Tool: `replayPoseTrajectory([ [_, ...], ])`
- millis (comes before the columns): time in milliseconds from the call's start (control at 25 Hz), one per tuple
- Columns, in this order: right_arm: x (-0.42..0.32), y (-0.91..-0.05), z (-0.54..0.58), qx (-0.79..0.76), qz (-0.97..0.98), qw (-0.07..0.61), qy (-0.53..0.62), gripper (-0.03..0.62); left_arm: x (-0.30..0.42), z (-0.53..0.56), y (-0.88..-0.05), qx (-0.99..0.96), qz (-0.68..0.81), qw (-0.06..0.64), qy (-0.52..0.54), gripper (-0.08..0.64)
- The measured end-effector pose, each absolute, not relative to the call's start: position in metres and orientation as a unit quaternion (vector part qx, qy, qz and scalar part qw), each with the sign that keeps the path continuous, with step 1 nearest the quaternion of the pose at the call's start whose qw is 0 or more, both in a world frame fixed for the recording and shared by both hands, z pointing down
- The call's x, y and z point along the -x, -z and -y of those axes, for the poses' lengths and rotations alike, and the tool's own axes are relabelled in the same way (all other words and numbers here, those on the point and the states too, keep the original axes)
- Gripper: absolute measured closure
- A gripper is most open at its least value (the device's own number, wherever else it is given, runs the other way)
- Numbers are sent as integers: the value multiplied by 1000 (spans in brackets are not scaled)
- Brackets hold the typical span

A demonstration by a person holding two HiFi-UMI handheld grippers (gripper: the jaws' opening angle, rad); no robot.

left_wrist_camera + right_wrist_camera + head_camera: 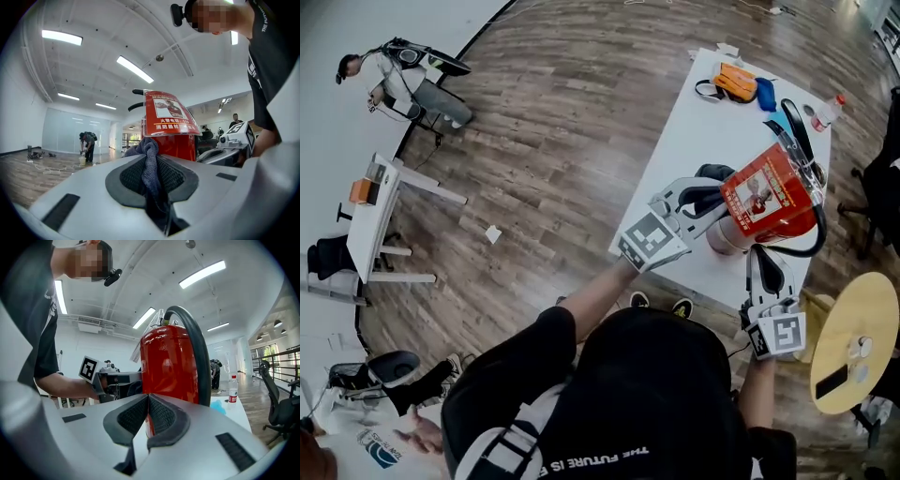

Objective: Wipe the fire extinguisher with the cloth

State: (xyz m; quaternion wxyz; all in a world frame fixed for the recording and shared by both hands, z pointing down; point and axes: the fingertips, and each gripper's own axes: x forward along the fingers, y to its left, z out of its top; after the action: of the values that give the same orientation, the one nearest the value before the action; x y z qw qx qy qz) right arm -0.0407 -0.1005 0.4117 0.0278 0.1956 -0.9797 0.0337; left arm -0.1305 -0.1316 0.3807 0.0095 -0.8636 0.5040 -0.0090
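Observation:
A red fire extinguisher (769, 211) with a black hose and a red label card stands on the white table (694, 122). My left gripper (711, 201) is at its left side, shut on a dark blue-grey cloth (712, 174). In the left gripper view the cloth (149, 149) bunches out of the closed jaws of the left gripper (151, 165), right against the extinguisher (176, 143). My right gripper (762, 253) is at the near side of the cylinder, by the hose. In the right gripper view that gripper (147, 397) is shut with nothing between the pads, close to the red body (168, 366).
Orange and blue items (739, 82) and a water bottle (825, 112) lie at the table's far end. A round wooden table (858, 342) stands at the right, a small desk (375, 211) at the left. An office chair (281, 401) is beyond the table. A person (87, 146) stands far off.

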Motion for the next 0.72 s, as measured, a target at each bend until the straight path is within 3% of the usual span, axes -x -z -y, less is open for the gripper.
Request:
replayPoseTrajectory([
  [720, 36, -430, 102, -192, 979, 52, -45, 574, 129, 128, -466, 852, -517, -73, 33, 489],
])
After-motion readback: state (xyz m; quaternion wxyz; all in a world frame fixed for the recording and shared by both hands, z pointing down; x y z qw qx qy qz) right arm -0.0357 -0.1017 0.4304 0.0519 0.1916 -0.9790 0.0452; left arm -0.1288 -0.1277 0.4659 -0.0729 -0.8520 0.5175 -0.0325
